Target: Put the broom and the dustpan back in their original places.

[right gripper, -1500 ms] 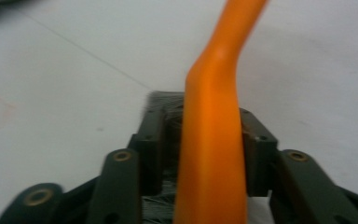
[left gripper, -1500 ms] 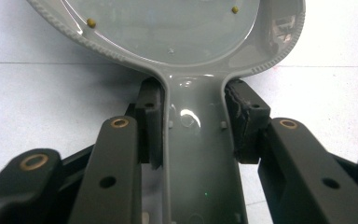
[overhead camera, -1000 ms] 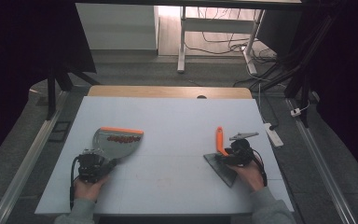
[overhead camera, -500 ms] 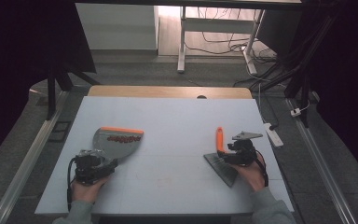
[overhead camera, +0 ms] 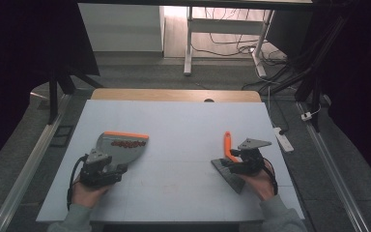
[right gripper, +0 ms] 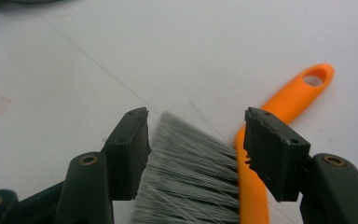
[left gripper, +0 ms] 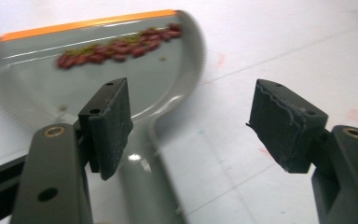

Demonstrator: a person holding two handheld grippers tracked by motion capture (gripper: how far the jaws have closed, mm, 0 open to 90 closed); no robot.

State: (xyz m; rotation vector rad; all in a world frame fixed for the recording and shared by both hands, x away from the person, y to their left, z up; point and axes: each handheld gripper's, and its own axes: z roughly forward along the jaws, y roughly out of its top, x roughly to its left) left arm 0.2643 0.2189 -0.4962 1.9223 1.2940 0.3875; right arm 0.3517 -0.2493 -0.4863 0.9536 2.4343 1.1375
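grey dustpan [overhead camera: 121,146] with an orange front lip lies flat on the left part of the white table [overhead camera: 183,121]. contents: 1 band of small dark red bits [left gripper: 121,45], bean-like, with a few greenish specks among them, lying just behind the orange lip. rest of the pan floor is bare.

left gripper [left gripper: 189,123] sits over the dustpan handle [left gripper: 144,186], near the table's front left. its jaws have just been opening and now stand wide apart; the handle runs under the left pad, neither pad presses on it, nothing held.

brush [right gripper: 200,177], grey bristles on an orange handle [overhead camera: 228,145], lies on the table's right part, well apart from the dustpan. right gripper [right gripper: 193,149] is over it, jaws parted, bristles and handle edge between the pads. the pads clear both; no grip seen.
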